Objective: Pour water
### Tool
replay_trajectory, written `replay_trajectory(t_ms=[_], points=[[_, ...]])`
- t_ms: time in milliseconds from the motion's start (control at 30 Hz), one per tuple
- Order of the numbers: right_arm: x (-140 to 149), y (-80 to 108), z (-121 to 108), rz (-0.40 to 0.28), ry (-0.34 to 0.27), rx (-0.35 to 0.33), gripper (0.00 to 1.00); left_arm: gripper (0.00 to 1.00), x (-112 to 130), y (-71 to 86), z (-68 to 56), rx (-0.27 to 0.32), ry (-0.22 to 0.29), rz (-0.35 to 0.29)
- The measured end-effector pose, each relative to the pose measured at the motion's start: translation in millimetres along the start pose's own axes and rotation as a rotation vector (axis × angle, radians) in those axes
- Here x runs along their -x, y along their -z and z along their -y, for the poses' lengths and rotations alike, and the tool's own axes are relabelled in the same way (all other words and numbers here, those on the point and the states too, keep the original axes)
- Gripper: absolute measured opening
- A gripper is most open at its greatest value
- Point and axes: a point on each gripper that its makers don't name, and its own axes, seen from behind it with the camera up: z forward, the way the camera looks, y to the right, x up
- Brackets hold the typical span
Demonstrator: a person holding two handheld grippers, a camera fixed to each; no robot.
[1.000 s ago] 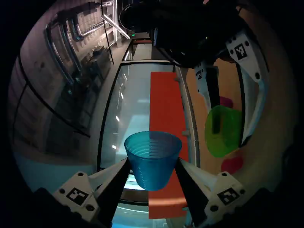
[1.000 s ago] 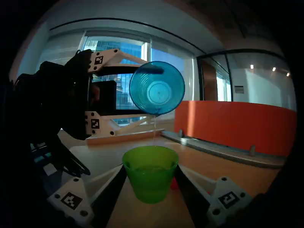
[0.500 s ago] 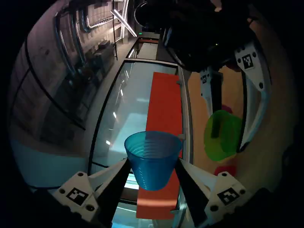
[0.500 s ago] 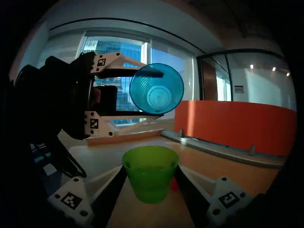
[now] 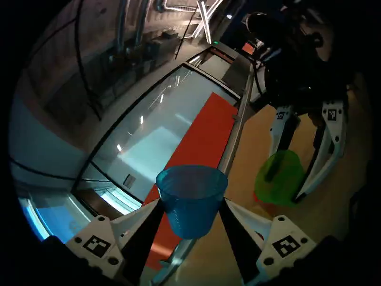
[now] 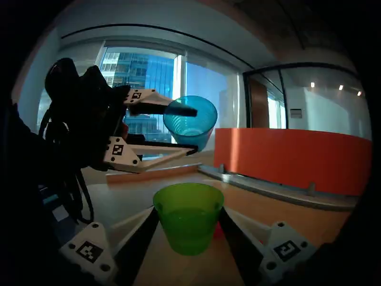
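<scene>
The green cup (image 6: 188, 224) is pinched between both fingers of the right gripper (image 6: 188, 212). It is upright and translucent, with the wooden table (image 6: 266, 205) beneath. Higher and farther off, the blue cup (image 6: 189, 125) is clamped between the fingers of the left gripper (image 6: 195, 132). It is ribbed, nearly upright and well apart from the green rim. Open tabletop is seen to the right, bounded by an orange partition (image 6: 295, 157), with windows (image 6: 143, 71) behind.

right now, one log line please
left gripper shut on blue cup | right gripper shut on green cup | blue cup near upright
</scene>
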Motion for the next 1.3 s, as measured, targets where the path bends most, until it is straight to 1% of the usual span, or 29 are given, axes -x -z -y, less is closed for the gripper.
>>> replay_trajectory(t_ms=[100, 200, 400, 600, 700, 767, 933, 1000, 1100, 1200, 1300], points=[[-1.3, 4.1, -1.3, 0.002, 0.004, 0.006, 0.88, 0.8, 1.9, 2.1, 0.3, 0.002, 0.082, -0.003], [-3.2, 8.2, -2.5, 0.001, 0.007, 0.012, 0.88, 0.8, 6.0, 3.5, 0.8, 0.0, 0.15, 0.0], [-8.7, 16.2, -6.0, -0.004, 0.007, 0.028, 0.87, 0.8, 19.5, 1.5, 0.0, -0.001, 0.294, 0.015], [-9.9, 23.2, -10.9, -0.006, 0.008, 0.047, 0.87, 0.8, 26.6, -1.3, -6.6, 0.014, 0.451, 0.015], [-10.8, 27.3, -13.0, -0.007, 0.009, 0.056, 0.87, 0.8, 28.8, -1.2, -11.3, 0.038, 0.537, 0.009], [-12.9, 30.5, -14.3, -0.01, 0.007, 0.061, 0.88, 0.8, 30.6, -0.2, -13.1, 0.056, 0.605, 0.002], [-20.1, 38.3, -19.8, -0.018, 0.001, 0.074, 0.87, 0.8, 29.7, 2.7, -15.8, 0.101, 0.778, -0.029], [-22.2, 41.3, -22.3, -0.02, 0.001, 0.08, 0.88, 0.8, 28.5, 3.4, -16.1, 0.114, 0.835, -0.043], [-24.1, 45.1, -25.8, -0.019, 0.004, 0.09, 0.87, 0.8, 28.8, 4.3, -16.0, 0.127, 0.89, -0.06], [-24.5, 46.8, -27.8, -0.015, 0.008, 0.095, 0.87, 0.8, 32.0, 4.8, -18.6, 0.137, 0.9, -0.06], [-24.5, 47.2, -28.2, -0.009, 0.013, 0.096, 0.87, 0.8, 35.5, 5.1, -23.7, 0.148, 0.893, -0.048]])
